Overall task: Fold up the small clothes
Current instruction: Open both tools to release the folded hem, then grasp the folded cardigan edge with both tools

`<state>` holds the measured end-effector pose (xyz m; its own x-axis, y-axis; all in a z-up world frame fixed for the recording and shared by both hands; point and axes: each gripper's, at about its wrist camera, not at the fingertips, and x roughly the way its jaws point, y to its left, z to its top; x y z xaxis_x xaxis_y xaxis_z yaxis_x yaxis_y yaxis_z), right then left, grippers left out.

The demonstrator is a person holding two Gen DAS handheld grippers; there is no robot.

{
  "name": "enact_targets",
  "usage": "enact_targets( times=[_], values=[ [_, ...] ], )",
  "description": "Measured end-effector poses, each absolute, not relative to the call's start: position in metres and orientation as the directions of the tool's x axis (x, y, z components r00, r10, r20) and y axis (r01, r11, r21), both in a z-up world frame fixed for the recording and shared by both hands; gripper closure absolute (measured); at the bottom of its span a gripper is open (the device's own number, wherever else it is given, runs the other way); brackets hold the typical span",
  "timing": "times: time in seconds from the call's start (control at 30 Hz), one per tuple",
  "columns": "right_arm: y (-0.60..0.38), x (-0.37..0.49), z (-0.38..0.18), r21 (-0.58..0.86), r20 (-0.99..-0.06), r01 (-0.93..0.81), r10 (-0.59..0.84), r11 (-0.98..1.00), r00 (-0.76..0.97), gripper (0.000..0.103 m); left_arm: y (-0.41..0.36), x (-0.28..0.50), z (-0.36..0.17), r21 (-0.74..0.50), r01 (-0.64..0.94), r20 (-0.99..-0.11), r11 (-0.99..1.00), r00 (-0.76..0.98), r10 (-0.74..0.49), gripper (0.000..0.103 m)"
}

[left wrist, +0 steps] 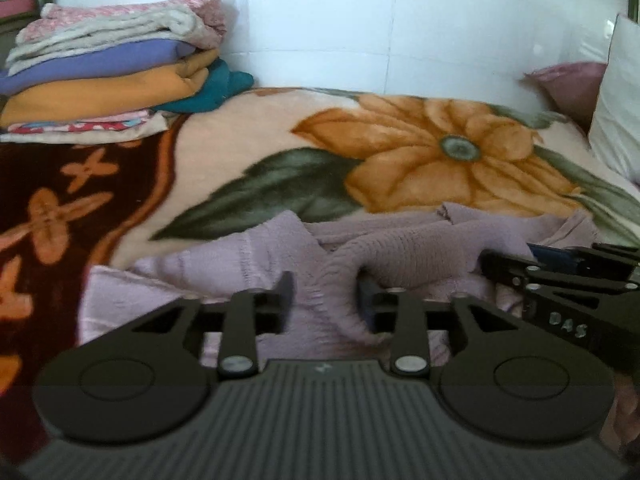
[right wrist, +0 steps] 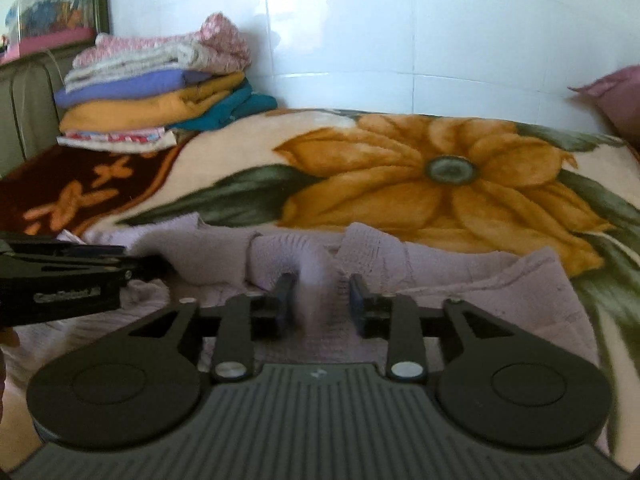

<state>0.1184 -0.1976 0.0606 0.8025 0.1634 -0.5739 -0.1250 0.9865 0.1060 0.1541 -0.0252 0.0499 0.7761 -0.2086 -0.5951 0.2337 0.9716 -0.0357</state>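
A twisted roll of the pale lilac ribbed knit garment (left wrist: 400, 256) was pinched between the black fingers of the left tool (left wrist: 326, 296), the fabric bunched and rope-like where it passed between them. A blurred upright fold of the same soft knit was gripped between the blue-padded fingers of the right tool (right wrist: 320, 298). The two tools were held close together, each seen at the edge of the other's view. The garment was spread in rumpled, uneven folds on the near part of the bed, over a plush fleece blanket (right wrist: 400, 184) printed with a large orange flower and green leaves. A stack of folded clothes (left wrist: 112, 68), pink, white, purple, mustard and teal, was piled at the far left corner against the glossy white tiled wall (right wrist: 400, 32).
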Motion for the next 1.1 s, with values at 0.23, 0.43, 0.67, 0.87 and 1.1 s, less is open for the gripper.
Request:
enact_targets(
  times=[0.23,0.43,0.67,0.87,1.1],
  values=[
    [-0.223,0.069,0.088,0.137,-0.528,-0.1,0.158,0.986,0.834,0.045,-0.007,0.121,0.074,-0.031,0.243,-0.579,0.97,0.786,-0.215,0.05],
    [-0.237,0.028,0.098,0.151,-0.514,-0.106,0.17,0.983,0.841,0.04,0.001,0.09,0.081,-0.015,0.263,-0.578,0.965,0.785,-0.223,0.05],
    [-0.226,0.001,0.091,0.053,-0.537,-0.197,0.194,0.979,0.821,0.038,-0.01,0.063,0.078,0.014,0.351,-0.59,0.936,0.759,-0.276,0.05],
    [-0.214,0.001,0.082,0.03,-0.563,-0.254,0.226,0.967,0.795,0.038,-0.025,0.058,0.063,0.052,0.417,-0.616,0.908,0.729,-0.299,0.05],
    [-0.2,0.006,0.07,-0.051,-0.591,-0.324,0.233,0.945,0.772,0.038,-0.032,0.067,0.043,0.102,0.433,-0.647,0.896,0.713,-0.271,0.05]
  ],
)
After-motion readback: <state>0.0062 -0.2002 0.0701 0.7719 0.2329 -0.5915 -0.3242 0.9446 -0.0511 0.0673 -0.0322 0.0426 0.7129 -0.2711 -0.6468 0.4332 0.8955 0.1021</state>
